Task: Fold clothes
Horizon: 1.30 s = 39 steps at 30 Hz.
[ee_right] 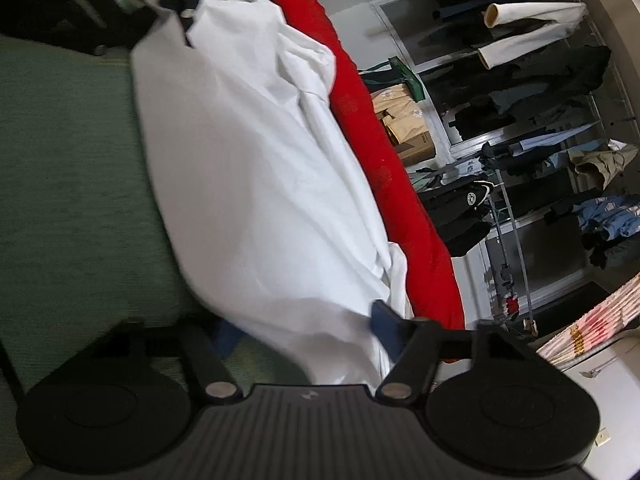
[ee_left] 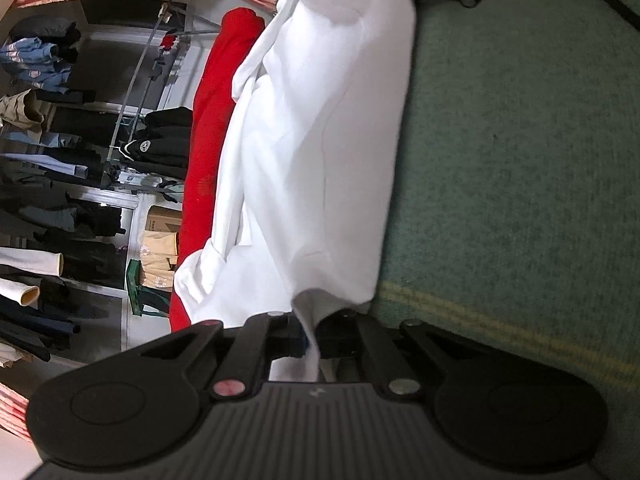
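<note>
The left gripper (ee_left: pixel 312 340) is matte black plastic: a ribbed central housing with a small pale mark at its top edge, flanked by two broad rounded lobes, each with a shallow circular recess. Angular linkage arms pivot on round fasteners, one reddish-pink, the other silver. The right gripper (ee_right: pixel 308 332) has the same ribbed black body and lobes, two silver pivot screws, and dark blue fingertips (ee_right: pixel 386 326).

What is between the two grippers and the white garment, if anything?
Nothing visible. The left gripper is already shut on one end of the white garment, and the right gripper has the other end between its fingers, though blur hides how firmly.
</note>
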### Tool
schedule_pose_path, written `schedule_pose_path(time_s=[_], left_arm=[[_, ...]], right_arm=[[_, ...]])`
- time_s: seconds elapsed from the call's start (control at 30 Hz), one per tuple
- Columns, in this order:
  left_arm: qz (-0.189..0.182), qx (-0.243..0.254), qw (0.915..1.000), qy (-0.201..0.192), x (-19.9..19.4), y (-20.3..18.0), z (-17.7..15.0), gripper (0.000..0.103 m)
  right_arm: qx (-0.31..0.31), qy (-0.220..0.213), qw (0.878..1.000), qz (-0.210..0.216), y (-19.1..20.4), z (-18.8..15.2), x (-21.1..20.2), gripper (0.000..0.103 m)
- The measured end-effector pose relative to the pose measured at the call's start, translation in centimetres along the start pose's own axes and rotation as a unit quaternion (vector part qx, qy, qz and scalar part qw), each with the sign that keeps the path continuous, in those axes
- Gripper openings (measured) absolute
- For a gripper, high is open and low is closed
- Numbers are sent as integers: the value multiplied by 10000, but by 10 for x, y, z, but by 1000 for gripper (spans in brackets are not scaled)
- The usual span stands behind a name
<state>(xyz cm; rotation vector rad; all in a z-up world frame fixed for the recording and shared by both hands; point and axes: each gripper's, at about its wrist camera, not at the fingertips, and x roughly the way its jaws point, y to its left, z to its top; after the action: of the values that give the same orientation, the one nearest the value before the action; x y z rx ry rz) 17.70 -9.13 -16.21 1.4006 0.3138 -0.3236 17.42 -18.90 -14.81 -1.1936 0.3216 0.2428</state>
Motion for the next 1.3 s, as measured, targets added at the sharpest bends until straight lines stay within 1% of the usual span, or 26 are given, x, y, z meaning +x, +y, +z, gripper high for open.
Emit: schedule_pose_path(time_s=[0.03,0.07,0.1,0.13,0.2,0.33,0.43,0.6,0.73,0.8,0.87,1.0,1.13,1.27,1.3], left_arm=[[6,-23,10000,-8,-2,0,-1,0],[9,-47,10000,-16,-3,0,-2,0],[2,-75,10000,-21,0,3,-1,0],[-3,-100,9999,-27,2,6,-1,0],[9,-97,9999,-31,3,5,-1,0],[16,-124,9999,-45,3,5,-2,0],[32,-223,9997,-74,2,6,-4,0],[120,-307,9993,-147,-3,10,-6,0],[193,-347,9990,-207,-8,14,-8,1],[231,-365,9988,-238,-11,17,-9,1],[302,-360,9984,-301,-18,21,-10,1],[458,-419,9971,-444,-36,36,-10,2],[530,-465,9959,-567,-56,52,-7,2],[520,-374,9957,-662,-76,57,-6,2],[509,-322,9959,-678,-82,55,-7,2]], right_arm=[[-1,24,10000,47,3,0,-1,51],[10,55,9999,127,5,1,-1,45],[23,85,9997,211,8,1,-1,32],[49,107,9994,317,9,0,0,21],[120,138,9987,466,10,0,2,16],[243,200,9966,758,2,1,6,16],[106,255,9964,801,3,4,6,15],[-236,269,9975,611,11,6,5,14],[-474,332,9957,717,6,9,4,14],[-769,316,9942,687,5,10,0,13],[-893,306,9932,676,1,10,-3,13],[-1134,192,9926,387,-11,10,-13,12],[-991,178,9945,296,-33,9,-32,12],[-847,164,9960,214,-55,8,-52,12],[-820,161,9962,263,-58,6,-59,12]])
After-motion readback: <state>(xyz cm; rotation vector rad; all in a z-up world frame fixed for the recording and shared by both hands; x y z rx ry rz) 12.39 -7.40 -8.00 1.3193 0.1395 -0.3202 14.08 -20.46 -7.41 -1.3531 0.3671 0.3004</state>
